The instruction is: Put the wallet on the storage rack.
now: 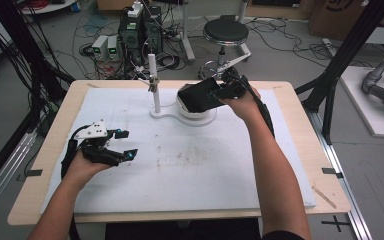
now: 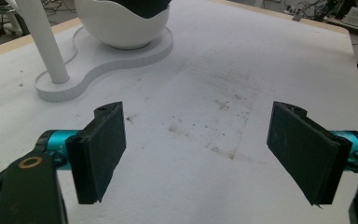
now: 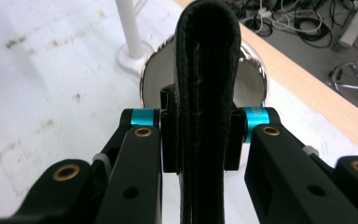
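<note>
At the left of the high view the left gripper (image 1: 122,145) rests low over the white mat (image 1: 205,170), its jaws standing wide apart with nothing between them; in the left gripper view its pads (image 2: 105,149) frame bare, stained mat, so this hand seems to be waiting out of the way rather than working. Toward the middle stands a white stand (image 1: 167,112), a thin upright post (image 1: 154,82) on a flat base that also carries a white bowl (image 1: 200,114) with a shiny rim (image 3: 249,51). Farther right, the right gripper (image 1: 220,92) is clamped on a black leather wallet (image 3: 207,79), held folded and edge-on directly above the bowl. That narrow, upright hold probably suits lowering the wallet into the bowl's opening without catching the rim or the post beside it.
</note>
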`<control>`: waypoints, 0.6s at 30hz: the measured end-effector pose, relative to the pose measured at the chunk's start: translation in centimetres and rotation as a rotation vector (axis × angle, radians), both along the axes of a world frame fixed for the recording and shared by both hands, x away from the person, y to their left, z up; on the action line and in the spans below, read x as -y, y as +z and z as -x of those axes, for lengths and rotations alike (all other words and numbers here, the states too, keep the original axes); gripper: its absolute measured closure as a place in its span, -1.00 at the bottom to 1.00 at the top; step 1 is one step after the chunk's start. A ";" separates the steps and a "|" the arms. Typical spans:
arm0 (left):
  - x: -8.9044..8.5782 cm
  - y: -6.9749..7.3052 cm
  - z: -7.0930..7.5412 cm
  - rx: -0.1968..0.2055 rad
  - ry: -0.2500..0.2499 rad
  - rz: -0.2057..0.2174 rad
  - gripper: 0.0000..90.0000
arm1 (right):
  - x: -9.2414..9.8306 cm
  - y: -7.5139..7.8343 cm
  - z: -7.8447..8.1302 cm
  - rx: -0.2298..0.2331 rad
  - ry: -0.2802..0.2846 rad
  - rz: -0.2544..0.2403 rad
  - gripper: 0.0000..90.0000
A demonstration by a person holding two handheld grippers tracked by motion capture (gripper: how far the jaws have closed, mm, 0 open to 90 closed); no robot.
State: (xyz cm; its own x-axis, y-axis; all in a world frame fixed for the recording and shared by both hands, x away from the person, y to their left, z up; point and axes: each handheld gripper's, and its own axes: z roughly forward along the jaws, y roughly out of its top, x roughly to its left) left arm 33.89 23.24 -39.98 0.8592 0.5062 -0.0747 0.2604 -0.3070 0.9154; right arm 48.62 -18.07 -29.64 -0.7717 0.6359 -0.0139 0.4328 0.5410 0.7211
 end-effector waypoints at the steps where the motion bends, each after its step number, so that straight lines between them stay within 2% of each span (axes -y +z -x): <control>1: 0.0 0.0 0.0 -0.002 0.000 0.001 -0.56 | 0.1 -0.1 -0.2 0.000 -0.001 -0.007 0.66; 2: 0.0 0.0 0.0 -0.005 0.000 0.000 -0.56 | 0.2 -0.1 -0.3 -0.001 -0.010 -0.011 0.62; 3: 0.0 -0.1 -0.1 -0.006 0.000 -0.002 -0.56 | 0.3 -0.1 -0.3 0.024 -0.032 0.011 0.44; 4: 0.0 -0.1 -0.1 -0.008 -0.001 -0.004 -0.56 | 0.3 -0.1 -0.3 0.024 -0.032 0.011 0.44; 6: 0.0 -0.1 -0.1 -0.010 -0.001 -0.007 -0.56 | 0.6 0.1 -0.2 0.053 -0.065 -0.005 0.24; 10: 0.0 -0.1 -0.1 -0.008 -0.001 -0.003 -0.56 | 1.7 1.1 0.2 0.123 -0.101 -0.042 0.17; 13: 0.0 -0.1 0.0 -0.007 0.003 -0.003 -0.56 | 2.8 1.7 0.3 0.167 -0.148 -0.049 0.17; 15: 0.0 -0.1 0.0 -0.009 0.004 -0.002 -0.56 | 2.9 1.7 0.2 0.166 -0.165 -0.046 0.21; 16: 0.0 -0.1 0.0 -0.007 0.003 -0.003 -0.56 | 3.0 1.5 0.0 0.170 -0.180 -0.028 0.43; 18: -0.1 -0.1 0.0 -0.008 0.004 -0.003 -0.56 | 3.0 1.4 -0.2 0.182 -0.183 -0.020 0.48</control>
